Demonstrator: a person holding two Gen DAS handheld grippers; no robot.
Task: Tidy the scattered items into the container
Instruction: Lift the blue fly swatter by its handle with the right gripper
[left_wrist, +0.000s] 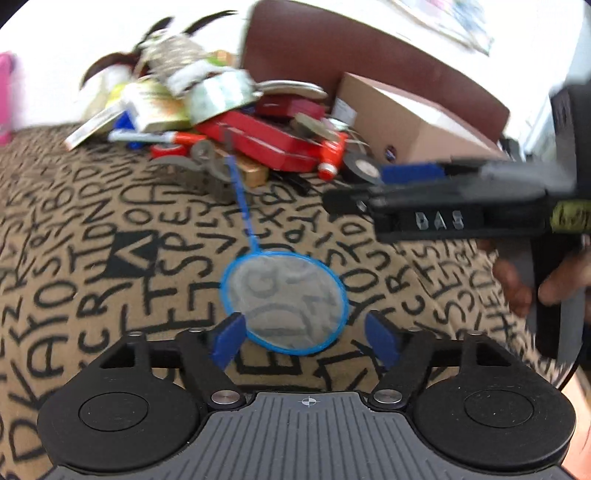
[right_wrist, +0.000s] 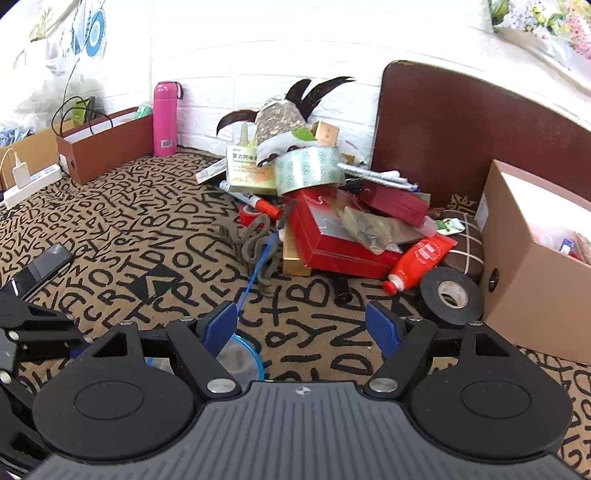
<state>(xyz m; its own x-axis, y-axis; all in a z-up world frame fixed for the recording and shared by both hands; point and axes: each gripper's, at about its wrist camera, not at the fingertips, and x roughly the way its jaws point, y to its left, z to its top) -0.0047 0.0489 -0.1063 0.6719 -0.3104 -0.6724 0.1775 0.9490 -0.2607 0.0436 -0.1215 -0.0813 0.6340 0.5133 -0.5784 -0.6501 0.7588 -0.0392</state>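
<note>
A small blue-rimmed net (left_wrist: 284, 302) lies flat on the letter-print cloth, its thin handle running back to the pile. My left gripper (left_wrist: 306, 341) is open around the hoop's near edge, and the pads do not press on it. The right gripper (right_wrist: 302, 328) is open over bare cloth with nothing between its fingers; the net (right_wrist: 240, 354) shows partly behind its left finger. The scattered pile holds a red box (right_wrist: 332, 236), a clear tape roll (right_wrist: 310, 170), a red tube (right_wrist: 417, 262) and black tape (right_wrist: 450, 295). The open cardboard box (right_wrist: 528, 280) stands at the right.
A pink bottle (right_wrist: 165, 118) and a brown box (right_wrist: 107, 144) stand by the back wall. A phone (right_wrist: 40, 269) and a power strip (right_wrist: 29, 181) lie at the left. A dark brown board (right_wrist: 461, 136) rises behind the pile. A grey strap (right_wrist: 251, 240) curls beside the net's handle.
</note>
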